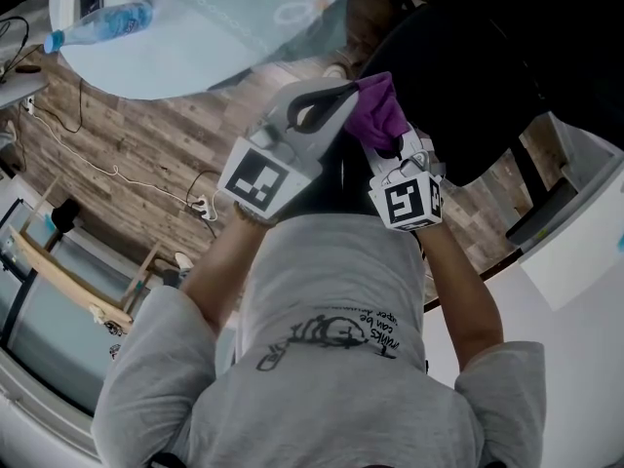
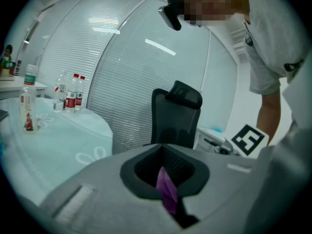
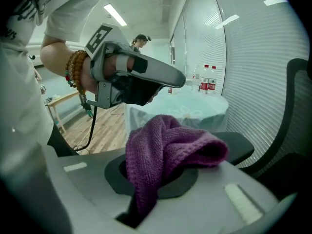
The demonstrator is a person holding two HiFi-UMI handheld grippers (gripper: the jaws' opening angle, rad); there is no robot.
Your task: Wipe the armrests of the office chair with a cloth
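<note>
As left claw (image 1: 343,94) and right claw (image 1: 387,142) pinch cloth (image 1: 378,110), wooden floor (image 1: 146,135) lies below.

Cloth (image 3: 165,145) in right gripper (image 3: 153,186); armrest (image 3: 239,149) behind

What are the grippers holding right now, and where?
Purple cloth: right gripper clamps a bunched fold, the rest heaped over its jaws. The left gripper pinches a thin edge of it.
</note>
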